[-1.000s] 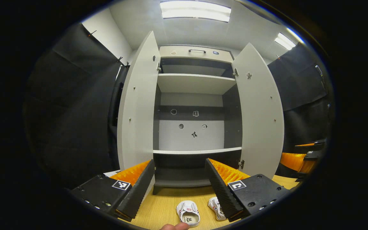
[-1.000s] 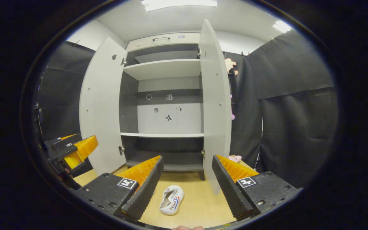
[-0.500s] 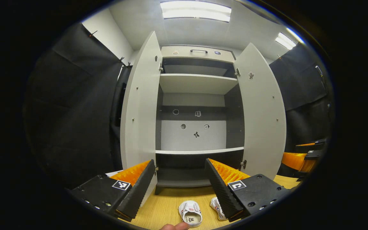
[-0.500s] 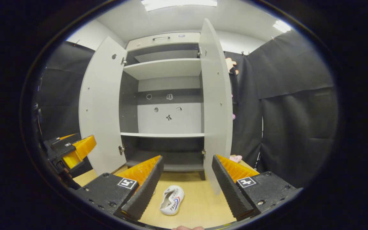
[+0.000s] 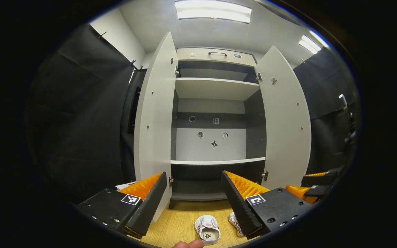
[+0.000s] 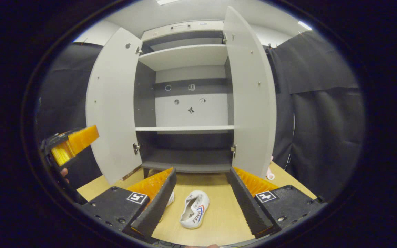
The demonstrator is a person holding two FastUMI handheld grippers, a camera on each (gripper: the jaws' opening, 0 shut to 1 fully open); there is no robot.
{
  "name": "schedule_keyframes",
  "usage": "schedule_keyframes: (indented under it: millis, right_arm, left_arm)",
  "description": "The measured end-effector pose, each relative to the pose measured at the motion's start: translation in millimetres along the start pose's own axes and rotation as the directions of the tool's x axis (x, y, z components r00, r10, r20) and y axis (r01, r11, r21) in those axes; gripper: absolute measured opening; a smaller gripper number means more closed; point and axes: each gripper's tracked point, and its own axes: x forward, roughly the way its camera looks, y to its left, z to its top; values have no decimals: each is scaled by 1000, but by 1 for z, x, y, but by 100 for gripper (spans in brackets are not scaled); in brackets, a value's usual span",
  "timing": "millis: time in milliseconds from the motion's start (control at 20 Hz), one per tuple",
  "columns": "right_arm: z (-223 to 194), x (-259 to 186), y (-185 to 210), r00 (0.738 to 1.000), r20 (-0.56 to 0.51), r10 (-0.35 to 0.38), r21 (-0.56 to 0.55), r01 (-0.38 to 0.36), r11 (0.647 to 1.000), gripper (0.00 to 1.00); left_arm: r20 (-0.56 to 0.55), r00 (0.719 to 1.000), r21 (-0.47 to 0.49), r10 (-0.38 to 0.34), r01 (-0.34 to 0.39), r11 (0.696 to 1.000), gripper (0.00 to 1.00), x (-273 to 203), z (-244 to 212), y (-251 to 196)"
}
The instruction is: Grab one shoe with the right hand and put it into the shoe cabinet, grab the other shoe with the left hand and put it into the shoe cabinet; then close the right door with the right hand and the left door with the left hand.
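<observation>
Two white shoes lie on the wooden floor before the open shoe cabinet. In the right gripper view one shoe [image 6: 194, 209] lies between my fingers' lines, and the other shoe [image 6: 171, 198] peeks out behind a finger. My right gripper [image 6: 201, 172] is open and empty above them. In the left gripper view one shoe [image 5: 207, 230] shows its opening, and the second shoe [image 5: 234, 222] is half hidden. My left gripper [image 5: 194, 179] is open and holds nothing. The left door [image 5: 155, 131] and right door [image 5: 286, 124] both stand wide open.
The cabinet's bottom shelf [image 6: 188, 165] and middle shelf [image 6: 184, 128] are bare. My left gripper [image 6: 71, 143] shows at the left edge of the right gripper view, and my right gripper [image 5: 314, 187] at the right edge of the left gripper view. A small pink item [image 6: 270, 174] lies past the right door.
The right gripper has moved forward and tipped down, so the cabinet rose in its view and a second shoe came into sight. The left gripper drifted slightly. Both stay open.
</observation>
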Motion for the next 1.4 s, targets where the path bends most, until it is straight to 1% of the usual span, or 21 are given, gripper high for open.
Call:
schedule_keyframes:
  millis: [100, 200, 250, 300, 350, 500, 650, 800, 900, 1000, 1200, 1350, 1400]
  right_arm:
    - [-28, 20, 8, 998, -69, 10, -2, -11, 1000, 99]
    - [-57, 39, 17, 989, -143, 28, 9, -27, 1000, 99]
    - [-71, 46, 21, 983, -178, 38, 20, -35, 999, 94]
    - [-84, 53, 26, 977, -208, 47, 35, -41, 999, 94]
    - [-95, 59, 29, 971, -234, 54, 50, -44, 998, 99]
    - [-122, 75, 41, 952, -296, 81, 79, -60, 995, 99]
    - [-146, 91, 54, 932, -340, 127, 84, -104, 991, 98]
    - [-179, 108, 58, 903, -409, 130, 80, -106, 991, 97]
    - [-194, 119, 58, 888, -441, 133, 88, -105, 991, 93]
    - [-203, 128, 57, 877, -462, 131, 97, -96, 991, 92]
    - [-214, 145, 64, 867, -478, 140, 99, -105, 990, 82]
    - [-226, 157, 68, 856, -502, 123, 66, -104, 992, 76]
    - [-228, 159, 67, 858, -502, 107, 49, -95, 994, 76]
  left_arm:
    - [-6, 1000, -1, 2, -2, 1000, 95, 1, -3, 3]
    - [-12, 1000, -3, 6, -6, 1000, 95, 2, -6, 8]
    - [-16, 1000, -4, 7, -7, 1000, 95, 2, -8, 10]
    - [-20, 1000, -5, 9, -9, 1000, 95, 3, -10, 12]
    - [-26, 1000, -7, 13, -13, 1000, 95, 4, -13, 15]
    - [-40, 999, -13, 24, -24, 1000, 95, 7, -20, 24]
    - [-49, 998, -17, 32, -33, 999, 95, 11, -25, 33]
    - [-65, 998, -11, 25, -26, 1000, 95, 17, -32, 36]
    - [-71, 997, -4, 21, -22, 1000, 95, 21, -36, 39]
    - [-80, 997, -5, 21, -21, 1000, 95, 24, -40, 42]
    - [-110, 994, -19, 11, -13, 1000, 95, 28, -52, 42]
    - [-121, 993, -23, 5, -8, 1000, 95, 30, -57, 41]
    - [-121, 993, -22, 3, -6, 1000, 95, 31, -56, 41]
